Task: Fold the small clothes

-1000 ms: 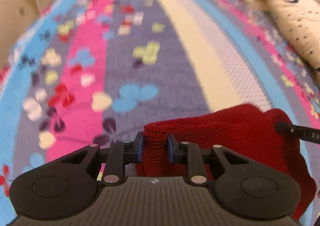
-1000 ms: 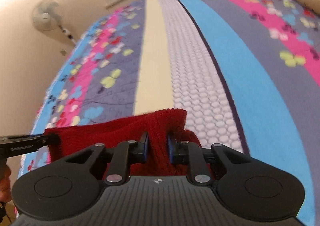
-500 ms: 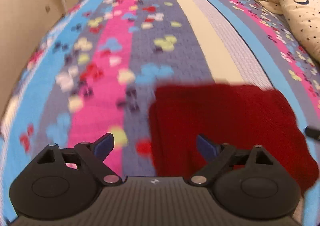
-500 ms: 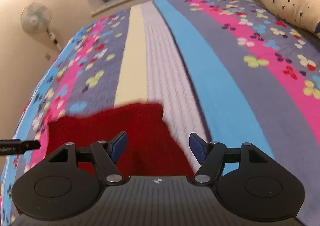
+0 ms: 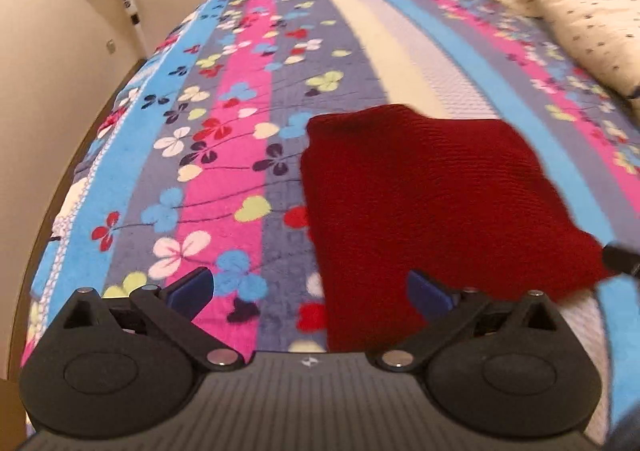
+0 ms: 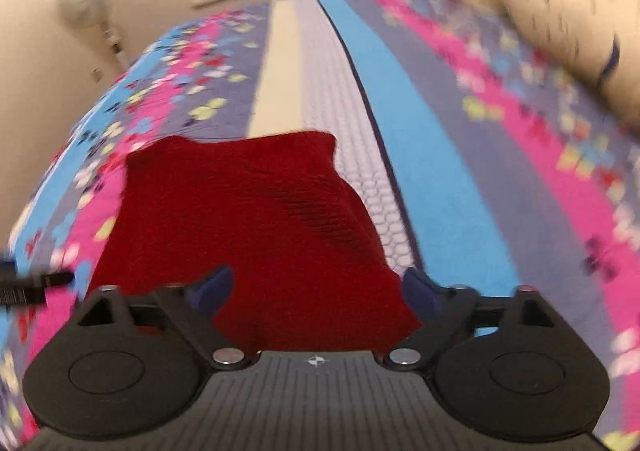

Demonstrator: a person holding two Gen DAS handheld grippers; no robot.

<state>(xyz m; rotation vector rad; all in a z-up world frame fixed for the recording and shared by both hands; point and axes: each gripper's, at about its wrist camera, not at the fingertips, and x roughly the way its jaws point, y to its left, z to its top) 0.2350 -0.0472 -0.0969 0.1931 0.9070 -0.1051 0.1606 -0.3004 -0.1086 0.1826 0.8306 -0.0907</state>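
My left tool [image 5: 310,293] and right tool [image 6: 316,289] have just been opening; both stand spread wide, with nothing pinched. The red knit garment [image 5: 432,187] lies flat on the striped flowered bed cover [image 5: 224,139], at 1 o'clock from my left tool.

Warm, even indoor light with soft shadows. Fisheye bending curves the bed [image 5: 280,99] edges. The right wrist view is heavily motion-blurred; the left wrist view is sharper.
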